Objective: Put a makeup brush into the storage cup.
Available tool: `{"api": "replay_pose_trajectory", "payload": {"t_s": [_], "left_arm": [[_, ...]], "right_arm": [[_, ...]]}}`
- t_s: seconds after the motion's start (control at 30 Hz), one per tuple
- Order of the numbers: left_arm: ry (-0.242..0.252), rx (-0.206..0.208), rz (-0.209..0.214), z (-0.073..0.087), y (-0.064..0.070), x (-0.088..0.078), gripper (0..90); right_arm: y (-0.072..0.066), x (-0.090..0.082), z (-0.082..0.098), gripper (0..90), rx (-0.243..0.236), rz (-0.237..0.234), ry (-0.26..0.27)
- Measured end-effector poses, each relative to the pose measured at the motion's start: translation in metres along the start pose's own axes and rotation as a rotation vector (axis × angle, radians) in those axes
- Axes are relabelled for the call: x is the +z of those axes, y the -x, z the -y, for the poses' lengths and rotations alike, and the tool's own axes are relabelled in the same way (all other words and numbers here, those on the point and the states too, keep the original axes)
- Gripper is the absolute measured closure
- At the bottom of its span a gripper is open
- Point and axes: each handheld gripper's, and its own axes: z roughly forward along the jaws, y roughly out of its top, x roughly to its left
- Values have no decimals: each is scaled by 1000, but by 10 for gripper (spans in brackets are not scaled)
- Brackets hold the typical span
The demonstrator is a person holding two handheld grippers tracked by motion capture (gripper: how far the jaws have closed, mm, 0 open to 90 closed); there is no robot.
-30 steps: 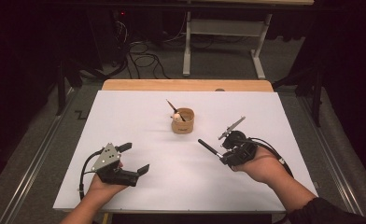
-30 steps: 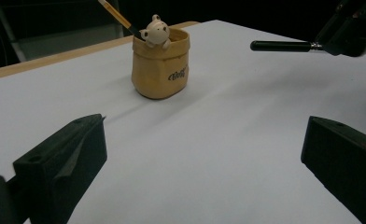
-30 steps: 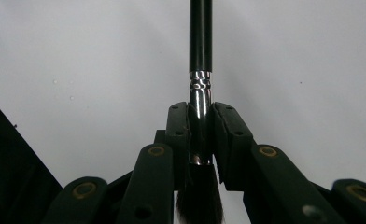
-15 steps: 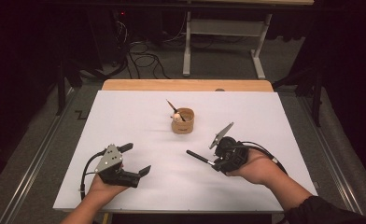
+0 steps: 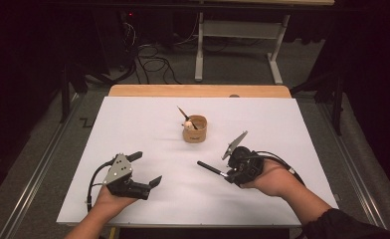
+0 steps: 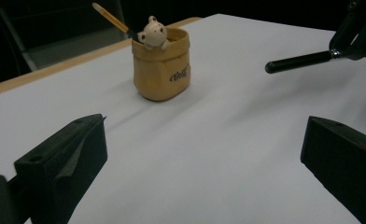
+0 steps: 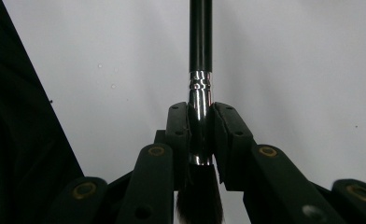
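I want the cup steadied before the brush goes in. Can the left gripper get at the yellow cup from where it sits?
Probably yes. The left gripper is open, and bare white table lies between its jaws and the yellow cup. The brush in the right gripper points in from the side, clear of that path.

High view overhead, facing forward-down on table (image 5: 133, 129); left gripper view low, sharing pot (image 6: 161, 63); right close-up.

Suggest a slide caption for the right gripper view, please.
Right gripper clamps a black-handled brush by its metal ferrule above the white table.
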Motion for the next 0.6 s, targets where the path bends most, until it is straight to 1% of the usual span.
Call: {"api": "replay_pose_trajectory", "payload": {"t_s": [0.07, 0.13, 0.17, 0.27, 0.3, 0.37, 0.4, 0.47, 0.53, 0.6], "left_arm": [[8, 18, -10, -6, 2, 1, 15], [3, 45, -13, -10, 5, 3, 16], [0, 58, -17, -13, 7, 4, 16], [-15, 91, -2, -22, 12, 7, 16], [-16, 117, -1, -27, 15, 8, 16], [-2, 138, 0, -36, 19, 9, 18], [6, 139, 2, -39, 20, 10, 19], [26, 134, 9, -48, 22, 13, 19], [56, 113, 20, -57, 24, 17, 26], [80, 94, 26, -62, 24, 21, 27]], "right_arm": [[1, -1, 0, 781, -8, -2, 1], [1, -2, -1, 781, 0, -4, 0], [1, -3, -2, 782, -8, 0, -8], [1, -5, -4, 781, -9, -2, -18], [1, -5, -5, 781, -13, -4, -14], [1, -6, -6, 781, -11, -8, -12], [1, -8, -7, 781, -3, -8, -17], [2, -9, -8, 781, -9, -10, -14], [2, -10, -8, 781, 2, -17, -9], [3, -10, -7, 781, 1, -17, -9]]}}
